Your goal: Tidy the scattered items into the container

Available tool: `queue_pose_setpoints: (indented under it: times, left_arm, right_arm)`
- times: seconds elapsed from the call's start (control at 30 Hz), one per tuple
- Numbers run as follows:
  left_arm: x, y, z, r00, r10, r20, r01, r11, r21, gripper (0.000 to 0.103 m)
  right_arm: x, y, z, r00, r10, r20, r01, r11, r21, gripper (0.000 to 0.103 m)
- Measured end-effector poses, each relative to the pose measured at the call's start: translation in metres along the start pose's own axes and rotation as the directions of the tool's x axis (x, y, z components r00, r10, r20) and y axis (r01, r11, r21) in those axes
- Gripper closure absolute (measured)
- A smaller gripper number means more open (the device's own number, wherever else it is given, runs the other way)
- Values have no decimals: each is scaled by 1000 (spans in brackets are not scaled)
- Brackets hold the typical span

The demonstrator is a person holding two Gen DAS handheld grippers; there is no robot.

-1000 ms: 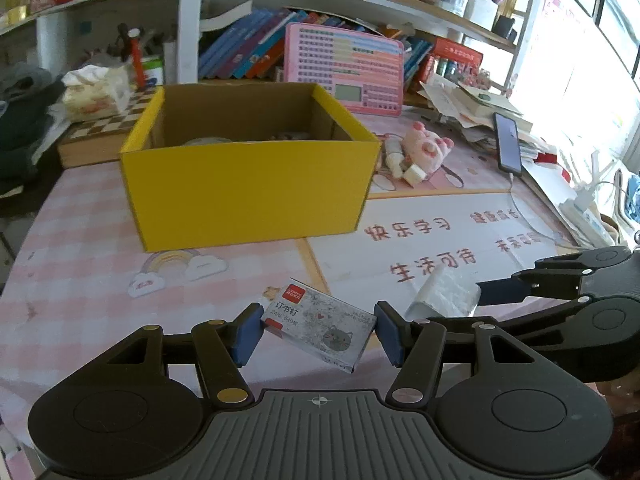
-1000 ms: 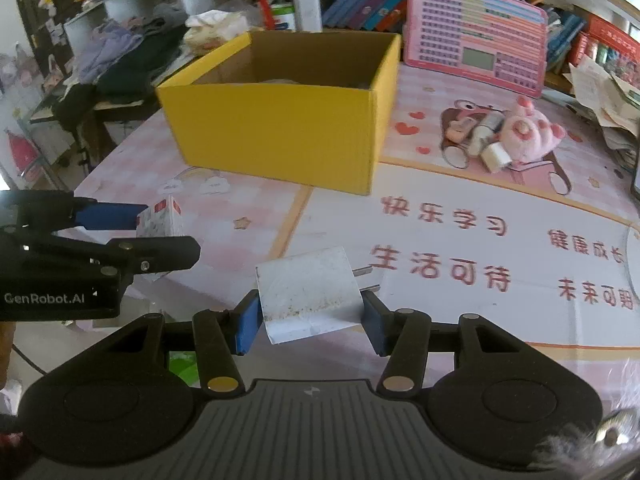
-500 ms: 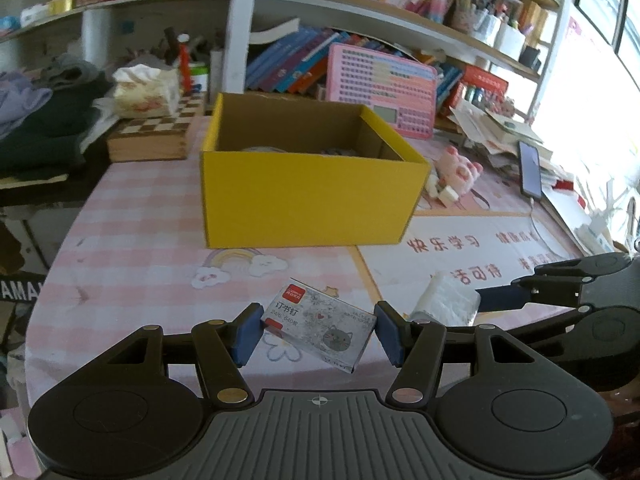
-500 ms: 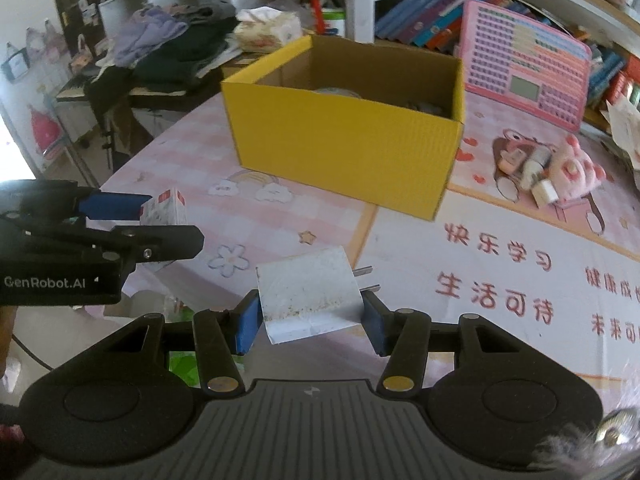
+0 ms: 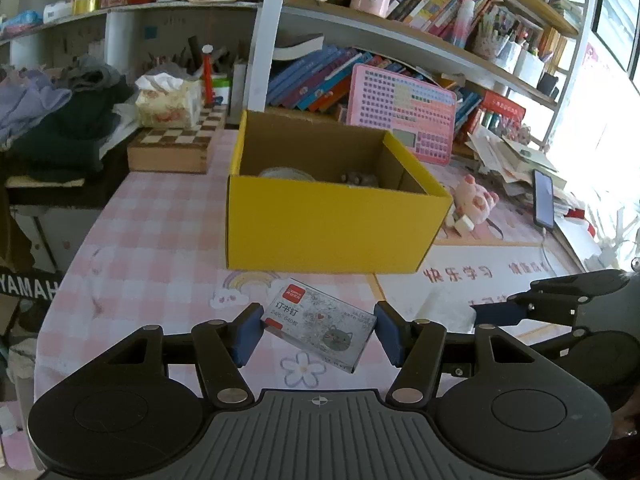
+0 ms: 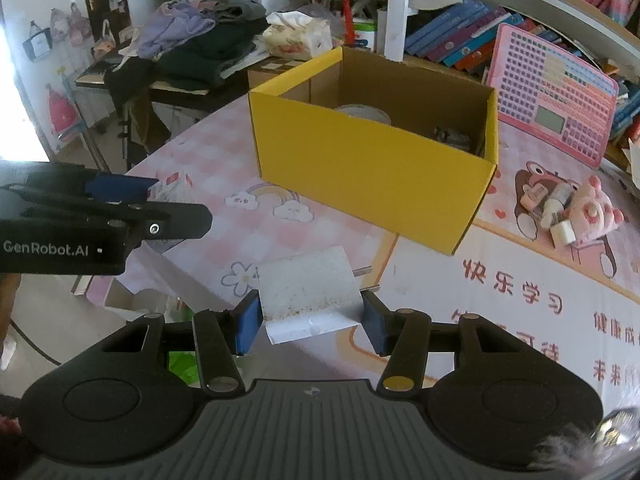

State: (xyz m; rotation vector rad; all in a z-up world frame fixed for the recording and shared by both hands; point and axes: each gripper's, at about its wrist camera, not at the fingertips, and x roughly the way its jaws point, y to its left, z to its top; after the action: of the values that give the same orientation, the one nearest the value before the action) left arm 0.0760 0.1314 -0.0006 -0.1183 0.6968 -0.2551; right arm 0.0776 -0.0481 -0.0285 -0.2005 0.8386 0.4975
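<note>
Mid-carry, the left gripper [image 5: 319,330] is clamped on a staple box [image 5: 319,323] and the right gripper [image 6: 310,322] on a white plug [image 6: 308,294], both short of the yellow box [image 5: 336,220]; next, reach over its rim and release.

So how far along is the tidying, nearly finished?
Partly. The yellow box already holds a few things. In hand: the left gripper holds a staple box, the right gripper a white charger plug, both short of the box. Small items beside the pink plush toy remain on the table.
</note>
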Motion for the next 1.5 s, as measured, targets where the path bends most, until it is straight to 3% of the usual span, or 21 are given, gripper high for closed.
queue_pose_setpoints:
  times: [0.47, 0.77, 0.9, 1.1, 1.33, 1.5]
  left_arm:
    - [24, -11, 72, 993, 11, 120, -18, 998, 59, 43]
    - [65, -13, 112, 991, 41, 129, -55, 993, 105, 43]
    - [90, -13, 122, 994, 53, 92, -65, 990, 129, 43]
    - [135, -16, 129, 998, 62, -26, -56, 978, 201, 43]
    - [175, -8, 126, 981, 75, -179, -32, 972, 232, 43]
    - [187, -7, 125, 971, 56, -234, 0, 973, 232, 43]
  right_arm:
    - [-5, -55, 73, 990, -2, 142, 5, 1000, -19, 52]
    - [21, -97, 127, 983, -18, 184, 35, 995, -91, 52]
    - [48, -111, 140, 988, -10, 153, 30, 991, -131, 52]
    - [97, -118, 154, 997, 5, 79, 17, 963, -269, 52]
    - [148, -123, 165, 998, 24, -50, -42, 913, -407, 52]
    - [177, -117, 164, 987, 14, -163, -97, 853, -513, 52]
